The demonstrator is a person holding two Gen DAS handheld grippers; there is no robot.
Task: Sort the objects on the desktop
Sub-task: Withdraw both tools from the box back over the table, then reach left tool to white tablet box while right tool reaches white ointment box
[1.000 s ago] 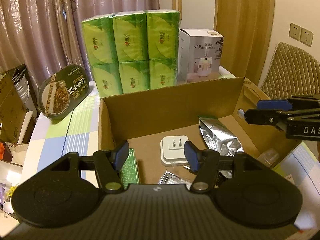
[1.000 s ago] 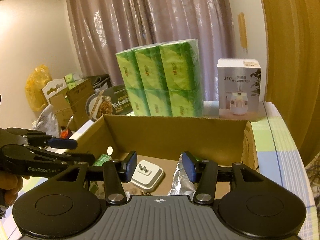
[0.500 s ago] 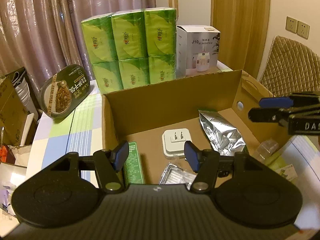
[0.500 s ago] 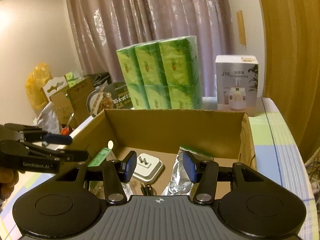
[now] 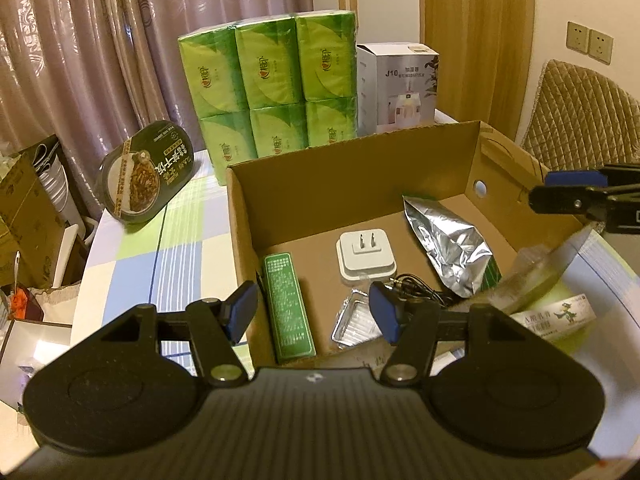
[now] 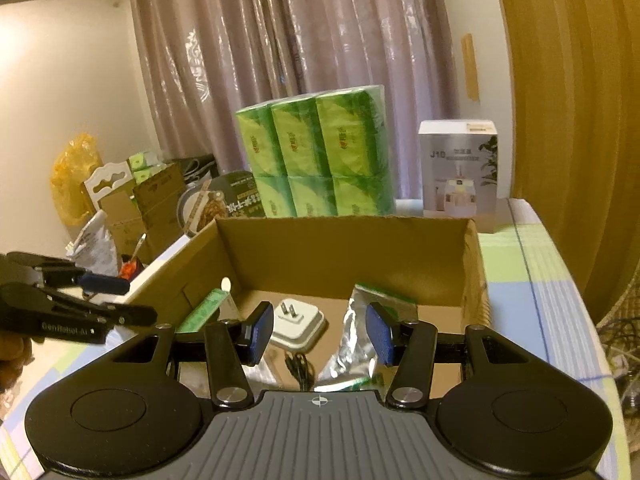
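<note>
both grippers' fingers (image 5: pixel 244 312) stand apart, empty; white plug adapter (image 5: pixel 366 254) lies mid-floor of the cardboard box (image 5: pixel 360 164), near its back wall, likely light, rigid, slick: pinch its flat sides

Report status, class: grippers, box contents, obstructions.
Left hand-held gripper open, empty. Right hand-held gripper open, empty. Cardboard box holds white plug adapter, foil pouch, green packet. Nothing blocking.

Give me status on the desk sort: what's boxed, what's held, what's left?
Boxed: green carton, plug adapter, foil pouch, black cable and foil tray lie in the cardboard box. In hand: nothing; left gripper and right gripper open. Left: printed packet beside the box.
</note>
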